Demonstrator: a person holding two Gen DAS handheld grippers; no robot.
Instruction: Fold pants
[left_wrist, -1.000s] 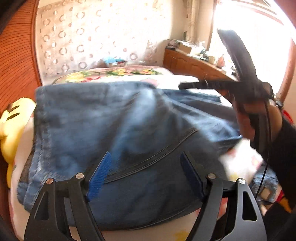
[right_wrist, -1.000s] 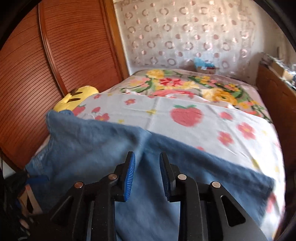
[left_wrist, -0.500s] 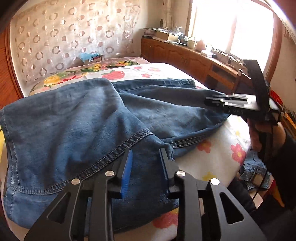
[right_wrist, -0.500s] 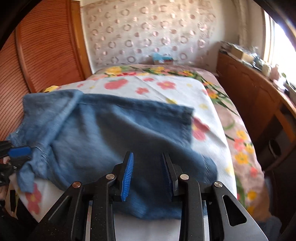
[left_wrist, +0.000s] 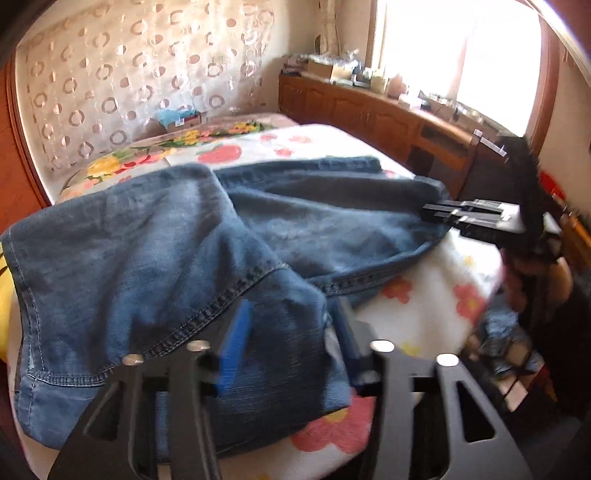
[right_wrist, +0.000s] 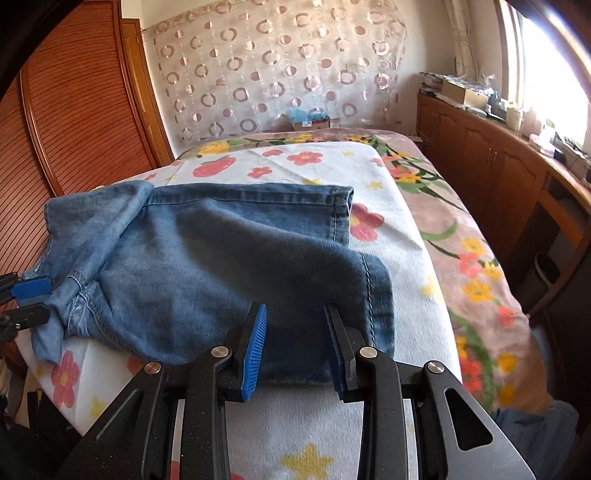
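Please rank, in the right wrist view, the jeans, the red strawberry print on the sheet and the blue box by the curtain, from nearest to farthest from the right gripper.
From the right gripper:
1. The jeans, between its pads, spreading left.
2. The red strawberry print, mid-bed, beyond the jeans, left of centre.
3. The blue box, at the bed's far end, against the curtain.

Bedroom interior. Far wall hung with a sheer curtain (right_wrist: 280, 74) patterned in rings. At left, slatted wooden wardrobe doors (right_wrist: 74, 110). At right, a long wooden cabinet (right_wrist: 491, 162) with a cluttered top beneath a bright window (left_wrist: 454, 55) admitting strong daylight. Centre: bed (right_wrist: 461, 236) under floral covers.
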